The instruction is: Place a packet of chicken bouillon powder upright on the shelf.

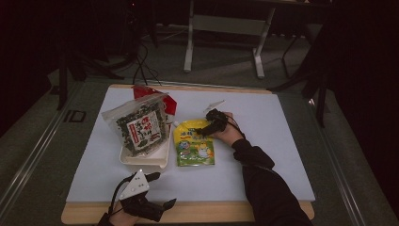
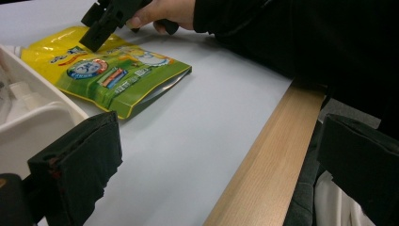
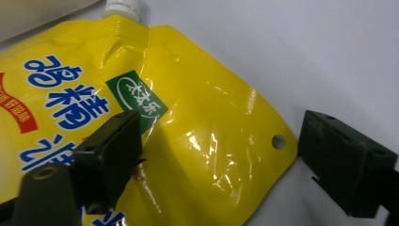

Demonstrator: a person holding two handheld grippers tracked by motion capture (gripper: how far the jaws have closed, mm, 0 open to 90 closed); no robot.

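A yellow and green spouted pouch point(image 1: 195, 143) lies flat on the white table top, right of a white tray point(image 1: 160, 162). My right gripper point(image 1: 205, 129) is low over the pouch's upper right corner. In the right gripper view the pouch point(image 3: 188, 117) lies between the open jaws of my right gripper point(image 3: 221, 150): one jaw hangs above the printed face, the other stands beside the corner over the table, and neither presses on it. The white cap point(image 3: 123, 7) points away. My left gripper point(image 1: 162, 190) rests open at the table's front edge with nothing in it. In the left gripper view my left gripper point(image 2: 221, 141) faces the pouch point(image 2: 117, 75) and the right gripper point(image 2: 101, 23).
A clear bag of dark seaweed point(image 1: 139, 125) leans upright in the tray, with a red packet point(image 1: 141, 92) behind it. A small white scrap point(image 1: 214, 104) lies at the back of the table. The wooden front edge point(image 2: 268, 165) runs beside my left gripper.
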